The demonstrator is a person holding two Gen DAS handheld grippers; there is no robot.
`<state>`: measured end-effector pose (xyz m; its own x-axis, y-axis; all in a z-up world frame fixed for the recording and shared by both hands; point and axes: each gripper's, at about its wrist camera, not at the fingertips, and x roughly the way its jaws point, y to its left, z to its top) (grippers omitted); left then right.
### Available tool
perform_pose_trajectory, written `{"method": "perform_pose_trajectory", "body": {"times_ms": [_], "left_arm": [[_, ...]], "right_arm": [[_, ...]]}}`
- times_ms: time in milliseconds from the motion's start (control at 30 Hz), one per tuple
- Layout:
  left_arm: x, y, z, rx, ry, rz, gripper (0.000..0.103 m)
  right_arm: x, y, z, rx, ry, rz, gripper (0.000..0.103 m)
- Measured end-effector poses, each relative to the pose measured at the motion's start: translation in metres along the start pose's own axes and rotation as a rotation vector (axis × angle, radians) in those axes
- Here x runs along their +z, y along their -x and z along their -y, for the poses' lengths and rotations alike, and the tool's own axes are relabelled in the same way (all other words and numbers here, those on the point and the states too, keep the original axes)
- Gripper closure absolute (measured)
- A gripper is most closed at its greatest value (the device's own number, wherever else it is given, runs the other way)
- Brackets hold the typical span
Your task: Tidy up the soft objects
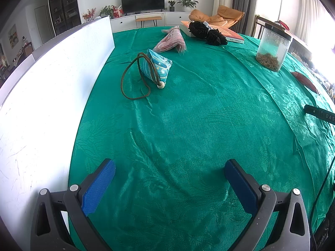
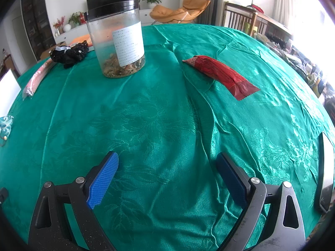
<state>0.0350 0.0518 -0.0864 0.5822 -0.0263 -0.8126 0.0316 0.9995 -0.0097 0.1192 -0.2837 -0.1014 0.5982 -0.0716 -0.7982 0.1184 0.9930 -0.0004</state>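
On the green tablecloth [image 1: 188, 115] sits a small blue patterned pouch [image 1: 156, 67], plump and pyramid-shaped, a brown cord [image 1: 129, 79] looped beside it, near the white board [image 1: 52, 79] along the table's left edge. Toward the far edge lie a folded pink cloth [image 1: 172, 42] and a black lacy bundle [image 1: 206, 32] partly on a book [image 1: 232, 34]. A clear jar [image 2: 117, 39] with a black lid holds a shallow layer of dried bits; a red packet [image 2: 222, 74] lies beside it. The left gripper [image 1: 169, 185] and right gripper [image 2: 167, 177] hover with fingers spread, holding nothing.
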Motion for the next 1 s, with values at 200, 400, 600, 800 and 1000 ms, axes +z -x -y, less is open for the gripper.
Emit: {"method": "perform_pose_trajectory", "body": {"times_ms": [200,400,600,800,1000], "left_arm": [[0.000,0.000,0.000,0.000,0.000,0.000,0.000],[0.000,0.000,0.000,0.001,0.000,0.000,0.000],[0.003,-0.001,-0.001,0.002,0.001,-0.008,0.000],[0.059,-0.027,0.001,0.101,0.056,-0.022,0.000],[0.111,-0.078,-0.014,0.123,0.196,-0.025,0.009]], "right_arm": [[0.000,0.000,0.000,0.000,0.000,0.000,0.007],[0.000,0.000,0.001,0.000,0.000,0.000,0.007],[0.000,0.000,0.000,0.000,0.000,0.000,0.007],[0.000,0.000,0.000,0.000,0.000,0.000,0.007],[0.000,0.000,0.000,0.000,0.000,0.000,0.007]]}}
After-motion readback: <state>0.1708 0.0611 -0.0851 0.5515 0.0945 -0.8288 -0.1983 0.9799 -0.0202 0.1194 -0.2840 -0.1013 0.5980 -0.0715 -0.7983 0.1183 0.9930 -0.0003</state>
